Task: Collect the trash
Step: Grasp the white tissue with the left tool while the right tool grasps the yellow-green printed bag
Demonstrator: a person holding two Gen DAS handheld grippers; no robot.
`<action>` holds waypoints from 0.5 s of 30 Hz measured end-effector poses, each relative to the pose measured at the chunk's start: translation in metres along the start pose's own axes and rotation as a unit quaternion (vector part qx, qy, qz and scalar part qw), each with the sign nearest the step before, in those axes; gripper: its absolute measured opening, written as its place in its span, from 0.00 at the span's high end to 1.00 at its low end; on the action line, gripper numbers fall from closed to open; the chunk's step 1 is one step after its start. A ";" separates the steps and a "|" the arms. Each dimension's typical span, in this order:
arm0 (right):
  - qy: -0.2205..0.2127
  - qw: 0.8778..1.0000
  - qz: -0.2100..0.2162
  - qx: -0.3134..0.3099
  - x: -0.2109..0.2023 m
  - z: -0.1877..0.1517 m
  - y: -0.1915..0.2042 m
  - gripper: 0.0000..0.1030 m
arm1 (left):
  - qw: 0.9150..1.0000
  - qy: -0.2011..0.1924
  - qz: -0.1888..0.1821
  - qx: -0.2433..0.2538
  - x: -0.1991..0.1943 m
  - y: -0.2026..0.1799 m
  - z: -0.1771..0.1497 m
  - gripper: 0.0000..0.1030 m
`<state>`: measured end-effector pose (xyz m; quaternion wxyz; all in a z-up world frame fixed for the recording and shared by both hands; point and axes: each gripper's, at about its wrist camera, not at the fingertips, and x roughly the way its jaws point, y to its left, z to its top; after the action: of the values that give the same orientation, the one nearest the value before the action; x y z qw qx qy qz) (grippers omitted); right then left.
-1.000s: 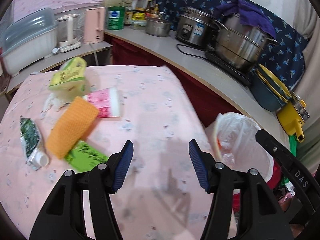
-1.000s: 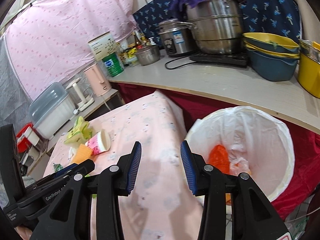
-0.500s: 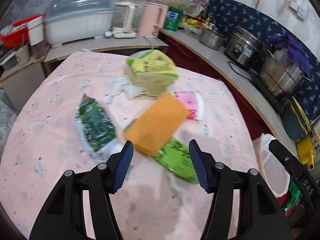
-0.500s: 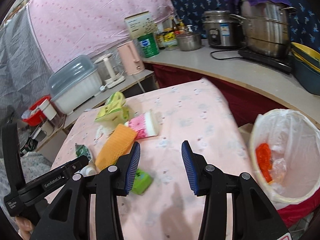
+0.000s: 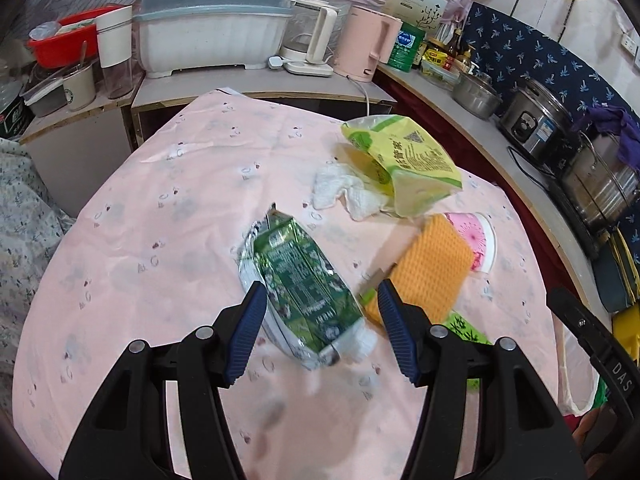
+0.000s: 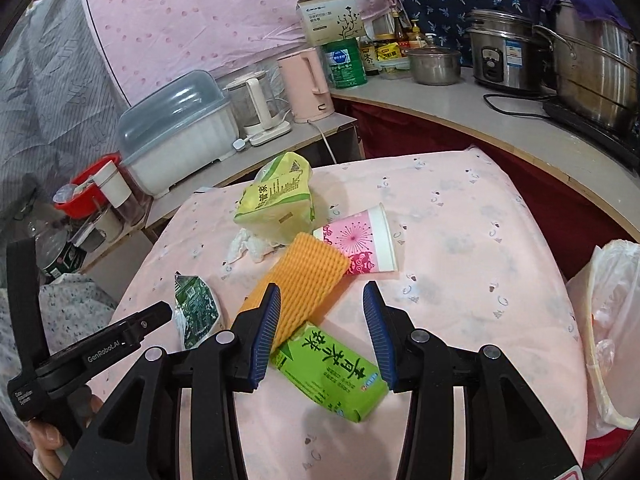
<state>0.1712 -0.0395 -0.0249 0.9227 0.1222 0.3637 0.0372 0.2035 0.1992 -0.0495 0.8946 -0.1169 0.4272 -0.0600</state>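
Observation:
Trash lies on the pink tablecloth (image 5: 168,216). My left gripper (image 5: 322,334) is open, its jaws either side of a dark green snack wrapper (image 5: 304,292), not closed on it. My right gripper (image 6: 322,334) is open above a bright green drink carton (image 6: 332,368) and the near end of an orange foam sleeve (image 6: 300,280). Behind lie a pink paper cup (image 6: 360,240) on its side, a yellow-green bag (image 6: 276,200) and a crumpled white tissue (image 6: 250,246). The wrapper also shows in the right wrist view (image 6: 196,308).
A bin lined with a white bag (image 6: 608,320) stands off the table's right edge. A counter behind holds a dish-rack box (image 5: 212,28), kettles (image 5: 366,46), a rice cooker (image 5: 536,124) and steel pots (image 6: 596,64). A grey cabinet (image 5: 76,148) stands left.
Both grippers swung left from the bin toward the trash pile and came closer. The left now straddles the green wrapper; the right hovers over the green carton.

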 end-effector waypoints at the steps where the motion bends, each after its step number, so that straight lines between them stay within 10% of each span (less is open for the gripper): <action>1: 0.001 1.000 0.001 0.000 0.005 0.005 0.002 0.59 | 1.000 -0.001 0.001 0.002 0.003 0.001 0.005 0.47; 15: 0.028 0.999 0.034 0.013 0.109 0.081 0.017 0.48 | 0.999 0.017 -0.010 0.045 0.080 -0.009 0.068 0.47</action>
<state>0.3065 -0.0219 -0.0352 0.9087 0.1452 0.3855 0.0677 0.3064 0.1848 -0.0659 0.8909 -0.0799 0.4380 -0.0903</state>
